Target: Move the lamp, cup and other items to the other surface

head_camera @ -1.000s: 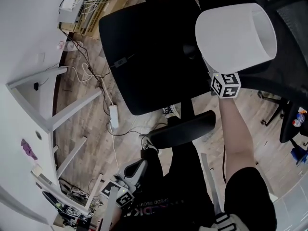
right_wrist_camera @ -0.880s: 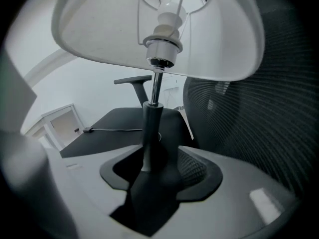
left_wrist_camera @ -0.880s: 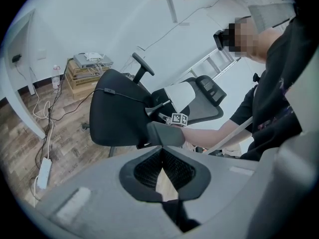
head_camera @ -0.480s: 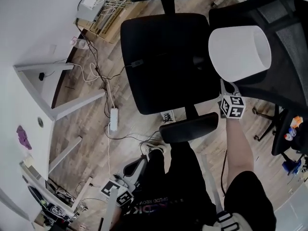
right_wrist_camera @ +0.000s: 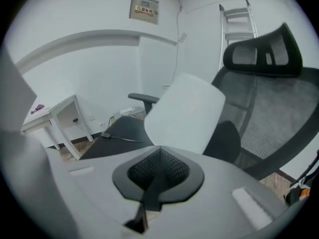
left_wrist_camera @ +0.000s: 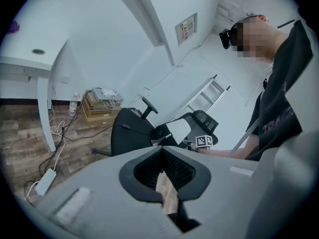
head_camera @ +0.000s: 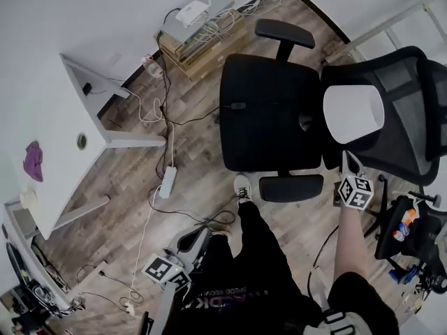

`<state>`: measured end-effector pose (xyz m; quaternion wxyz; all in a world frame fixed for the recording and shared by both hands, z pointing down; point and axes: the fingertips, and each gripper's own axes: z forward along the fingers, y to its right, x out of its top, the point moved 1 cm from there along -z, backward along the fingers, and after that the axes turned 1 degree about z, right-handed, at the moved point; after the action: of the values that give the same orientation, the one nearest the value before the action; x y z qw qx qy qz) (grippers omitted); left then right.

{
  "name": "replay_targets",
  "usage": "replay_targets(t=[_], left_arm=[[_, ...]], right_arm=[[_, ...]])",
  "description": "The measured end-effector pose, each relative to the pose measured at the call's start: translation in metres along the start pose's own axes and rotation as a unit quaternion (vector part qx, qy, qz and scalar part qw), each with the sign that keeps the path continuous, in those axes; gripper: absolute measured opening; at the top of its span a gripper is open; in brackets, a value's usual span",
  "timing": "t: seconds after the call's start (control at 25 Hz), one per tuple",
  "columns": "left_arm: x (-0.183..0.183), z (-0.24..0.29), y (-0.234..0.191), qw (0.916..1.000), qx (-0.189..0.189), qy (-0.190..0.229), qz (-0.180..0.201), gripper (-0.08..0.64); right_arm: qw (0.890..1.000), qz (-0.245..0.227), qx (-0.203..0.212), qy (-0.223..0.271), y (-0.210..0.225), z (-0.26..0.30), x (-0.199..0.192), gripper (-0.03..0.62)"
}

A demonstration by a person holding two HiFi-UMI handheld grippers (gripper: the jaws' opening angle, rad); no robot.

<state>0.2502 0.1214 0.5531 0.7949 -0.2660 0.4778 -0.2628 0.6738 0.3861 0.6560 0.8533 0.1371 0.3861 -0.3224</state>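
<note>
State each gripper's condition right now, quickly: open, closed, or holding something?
Left gripper: closed, nothing between its jaws.
Right gripper: closed, holding the lamp.

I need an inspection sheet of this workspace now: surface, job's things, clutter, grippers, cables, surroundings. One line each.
Surface: white desk, left side.
Job's things: lamp, white shade, held over the office chair; others: nothing seen.
Clutter: purple item on the desk; colourful items at right.
Grippers: right gripper shut on the lamp; left gripper shut, empty.
Cables: power strip and cables on the wood floor.
Surroundings: white wall, ladder.
</note>
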Motion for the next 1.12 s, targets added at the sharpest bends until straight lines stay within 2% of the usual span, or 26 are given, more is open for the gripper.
replay_targets(t=[0.12, 0.24, 0.36, 0.44, 0.56, 0.76, 0.96, 1.04, 1.12], left_arm=[[0.003, -0.024, 0.000, 0.9994, 0.000, 0.033, 0.012, 0.002], [0.026, -0.043, 0.001, 0.9968, 0.013, 0.076, 0.019, 0.002], [0.039, -0.090, -0.010, 0.9907, 0.028, 0.131, 0.022, 0.002], [0.043, -0.125, -0.014, 0.9873, 0.035, 0.154, 0.019, 0.002], [0.046, -0.172, -0.023, 0.9804, 0.055, 0.189, 0.016, 0.002], [0.037, -0.242, -0.033, 0.9673, 0.095, 0.235, 0.013, 0.002], [0.021, -0.301, -0.033, 0.9543, 0.127, 0.270, 0.019, 0.002], [0.013, -0.323, -0.032, 0.9502, 0.141, 0.277, 0.024, 0.002], [0.005, -0.345, -0.031, 0.9457, 0.155, 0.284, 0.027, 0.002]], right_arm=[[0.999, -0.005, 0.035, 0.031, -0.035, -0.038, 0.052, -0.002], [0.991, -0.015, 0.114, 0.075, -0.104, -0.061, 0.118, 0.002], [0.972, -0.053, 0.205, 0.102, -0.213, -0.095, 0.162, 0.003], [0.954, -0.077, 0.271, 0.103, -0.291, -0.124, 0.176, 0.005], [0.914, -0.121, 0.376, 0.097, -0.402, -0.165, 0.179, 0.005], [0.831, -0.182, 0.522, 0.065, -0.551, -0.234, 0.131, 0.005], [0.746, -0.196, 0.636, 0.002, -0.650, -0.308, 0.053, 0.005], [0.713, -0.200, 0.672, -0.019, -0.678, -0.338, 0.022, 0.005], [0.685, -0.206, 0.698, -0.035, -0.698, -0.365, -0.004, 0.005]])
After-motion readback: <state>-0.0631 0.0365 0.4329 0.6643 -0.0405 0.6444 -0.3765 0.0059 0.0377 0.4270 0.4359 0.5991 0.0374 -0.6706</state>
